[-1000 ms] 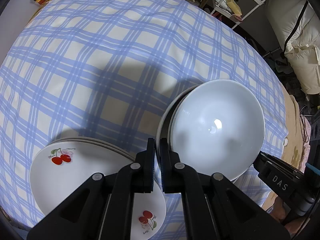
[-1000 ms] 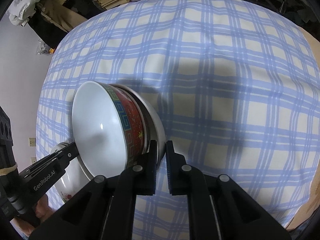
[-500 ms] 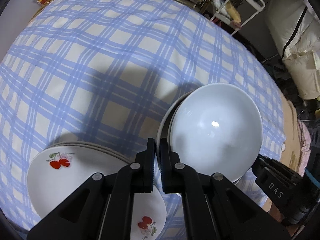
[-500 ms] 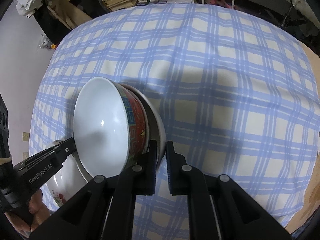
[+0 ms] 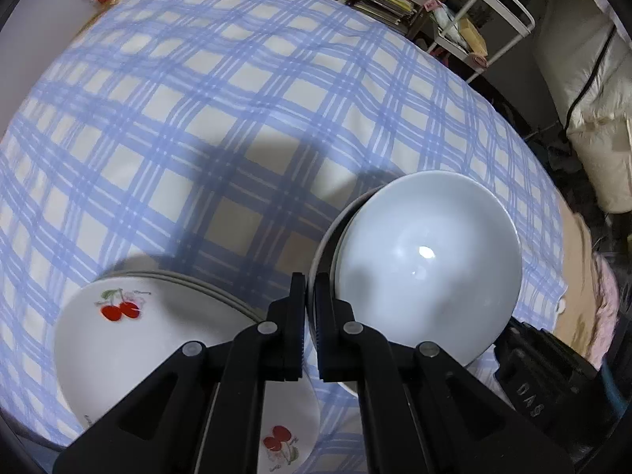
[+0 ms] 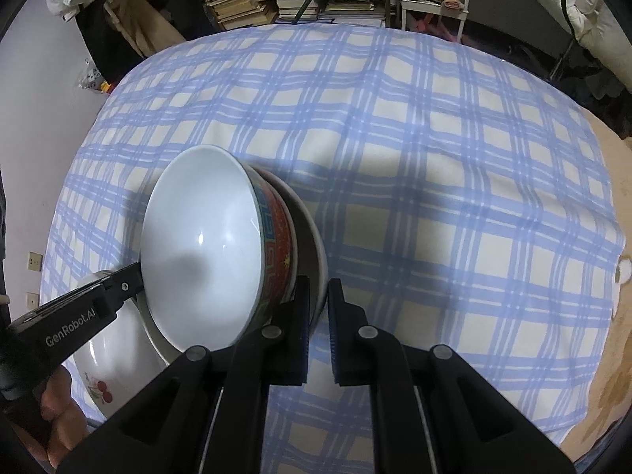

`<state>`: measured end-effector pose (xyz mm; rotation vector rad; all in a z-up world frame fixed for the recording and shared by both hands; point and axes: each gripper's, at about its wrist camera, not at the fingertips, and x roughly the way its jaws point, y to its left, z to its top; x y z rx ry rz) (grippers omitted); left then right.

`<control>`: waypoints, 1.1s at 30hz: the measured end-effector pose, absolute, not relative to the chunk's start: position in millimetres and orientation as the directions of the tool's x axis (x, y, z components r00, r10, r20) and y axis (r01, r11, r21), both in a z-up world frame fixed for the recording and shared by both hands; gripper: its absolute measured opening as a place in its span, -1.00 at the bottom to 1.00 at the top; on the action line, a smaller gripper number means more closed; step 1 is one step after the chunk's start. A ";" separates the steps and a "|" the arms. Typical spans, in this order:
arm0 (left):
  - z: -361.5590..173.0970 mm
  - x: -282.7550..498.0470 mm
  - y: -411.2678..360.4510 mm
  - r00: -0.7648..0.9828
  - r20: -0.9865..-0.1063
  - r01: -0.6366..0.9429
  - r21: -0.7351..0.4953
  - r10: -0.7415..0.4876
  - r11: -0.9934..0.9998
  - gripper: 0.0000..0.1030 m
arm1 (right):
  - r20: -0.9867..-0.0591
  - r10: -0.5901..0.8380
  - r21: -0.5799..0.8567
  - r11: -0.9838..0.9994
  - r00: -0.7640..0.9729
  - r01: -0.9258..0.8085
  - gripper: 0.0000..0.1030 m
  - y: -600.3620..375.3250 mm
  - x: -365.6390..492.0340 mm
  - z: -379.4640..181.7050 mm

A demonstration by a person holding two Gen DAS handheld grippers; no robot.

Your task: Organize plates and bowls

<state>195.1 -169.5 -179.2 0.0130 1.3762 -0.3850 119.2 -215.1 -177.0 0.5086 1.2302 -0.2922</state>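
A white bowl with a red patterned outside (image 6: 205, 245) sits nested in a larger white bowl (image 6: 312, 233); in the left wrist view the stacked bowls (image 5: 426, 260) are held above the checked cloth. My left gripper (image 5: 310, 288) is shut on the larger bowl's left rim. My right gripper (image 6: 318, 288) is shut on its right rim. A stack of white plates with cherry prints (image 5: 130, 335) lies on the cloth below the left gripper, also seen in the right wrist view (image 6: 114, 359).
The blue and cream checked cloth (image 5: 221, 118) covers the whole table. Stacks of books (image 6: 252, 0), a white metal rack (image 5: 486, 27) and pale bags (image 5: 600, 98) stand beyond the far edge.
Both grippers have risen with the bowl stack, so the table looks farther away. The plates stay on the cloth.
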 end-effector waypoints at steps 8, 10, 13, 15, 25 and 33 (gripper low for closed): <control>-161.4 191.4 -181.2 0.168 -0.967 0.302 -0.134 -0.192 0.944 -0.95 | -0.944 0.110 0.263 0.821 0.312 0.507 -0.81 -220.7 115.5 -170.1; -158.4 190.0 -180.5 0.168 -0.967 0.302 -0.132 -0.189 0.944 -0.95 | -0.944 0.113 0.266 0.817 0.311 0.511 -0.81 -220.9 113.3 -168.3; -152.2 189.4 -174.7 0.167 -0.960 0.293 -0.170 -0.226 0.941 -0.95 | -0.943 0.114 0.269 0.813 0.312 0.517 -0.81 -220.5 110.1 -162.6; -148.5 188.9 -173.5 0.174 -0.960 0.293 -0.163 -0.220 0.942 -0.95 | -0.941 0.123 0.280 0.809 0.316 0.517 -0.81 -220.6 109.8 -160.1; -120.0 182.3 -155.8 0.215 -0.954 0.298 -0.141 -0.210 0.944 -0.95 | -0.933 0.125 0.294 0.807 0.339 0.512 -0.81 -207.2 107.2 -136.9; -92.2 172.7 -114.3 0.276 -0.944 0.277 -0.102 -0.181 0.955 -0.95 | -0.919 0.142 0.314 0.827 0.367 0.467 -0.81 -170.0 111.1 -114.8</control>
